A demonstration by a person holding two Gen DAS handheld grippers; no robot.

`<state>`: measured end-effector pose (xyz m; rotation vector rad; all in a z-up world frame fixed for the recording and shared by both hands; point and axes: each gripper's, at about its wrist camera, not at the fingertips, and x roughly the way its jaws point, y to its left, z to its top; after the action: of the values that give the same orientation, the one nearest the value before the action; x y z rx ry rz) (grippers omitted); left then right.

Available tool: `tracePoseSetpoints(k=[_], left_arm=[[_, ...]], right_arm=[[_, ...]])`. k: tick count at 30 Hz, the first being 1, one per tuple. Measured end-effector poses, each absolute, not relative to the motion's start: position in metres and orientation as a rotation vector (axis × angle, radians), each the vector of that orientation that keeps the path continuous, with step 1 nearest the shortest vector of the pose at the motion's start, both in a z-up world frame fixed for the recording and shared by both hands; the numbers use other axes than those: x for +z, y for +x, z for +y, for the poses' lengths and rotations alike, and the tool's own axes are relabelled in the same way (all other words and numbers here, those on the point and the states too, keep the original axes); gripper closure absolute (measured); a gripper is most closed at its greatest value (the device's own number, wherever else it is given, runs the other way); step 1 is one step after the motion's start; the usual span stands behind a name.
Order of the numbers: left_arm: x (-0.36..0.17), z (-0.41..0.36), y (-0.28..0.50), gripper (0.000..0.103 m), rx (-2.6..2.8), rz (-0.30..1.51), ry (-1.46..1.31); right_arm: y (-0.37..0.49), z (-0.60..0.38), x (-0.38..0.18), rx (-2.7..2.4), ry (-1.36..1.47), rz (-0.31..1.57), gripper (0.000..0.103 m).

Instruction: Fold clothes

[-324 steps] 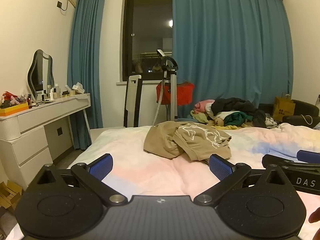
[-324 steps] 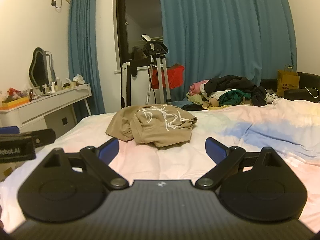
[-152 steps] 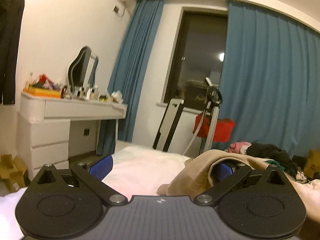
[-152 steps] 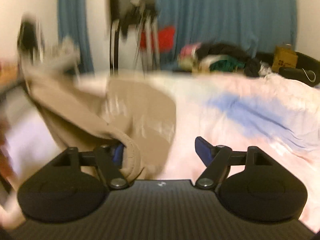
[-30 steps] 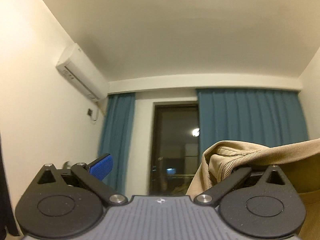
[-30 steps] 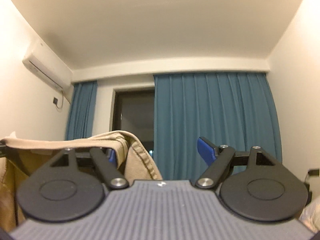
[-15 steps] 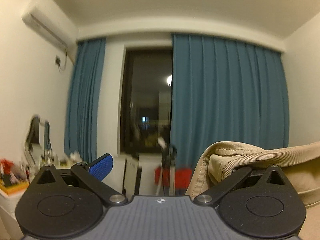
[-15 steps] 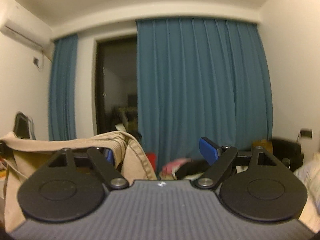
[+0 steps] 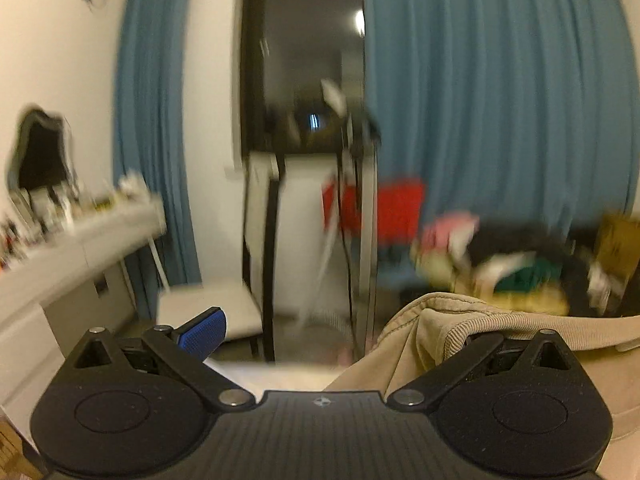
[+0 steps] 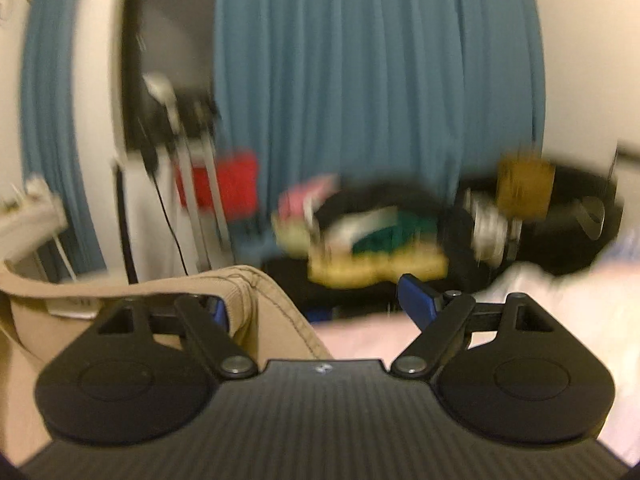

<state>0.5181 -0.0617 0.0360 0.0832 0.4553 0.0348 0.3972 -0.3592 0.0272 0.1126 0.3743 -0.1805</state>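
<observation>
A beige garment hangs over the right finger of my left gripper, whose jaws stand wide apart; only the left blue pad shows. The same beige garment is draped over the left finger of my right gripper, also spread wide, with its right blue pad bare. The cloth stretches sideways between the two grippers and drops out of view below. Both views are motion-blurred.
Blue curtains and a dark window fill the back. A white dresser stands at left, a chair and steamer stand in the middle, a clothes pile at right. The pale bedcover shows low right.
Both cameras have tilted down from the ceiling and upper curtains to the furniture and bed. The beige garment stays hooked on the same fingers.
</observation>
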Motion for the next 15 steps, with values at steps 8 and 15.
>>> tracePoseSetpoints(k=[8,15], left_arm=[[-0.141,-0.077,0.609,0.000,-0.024,0.866,0.297],[-0.136,-0.066,0.601,0.000,-0.126,0.981,0.320]], right_arm=[[0.514,-0.334,-0.099,-0.116,0.061,0.812,0.021],[0.519,-0.306,-0.087,0.055,-0.083,0.937,0.021]])
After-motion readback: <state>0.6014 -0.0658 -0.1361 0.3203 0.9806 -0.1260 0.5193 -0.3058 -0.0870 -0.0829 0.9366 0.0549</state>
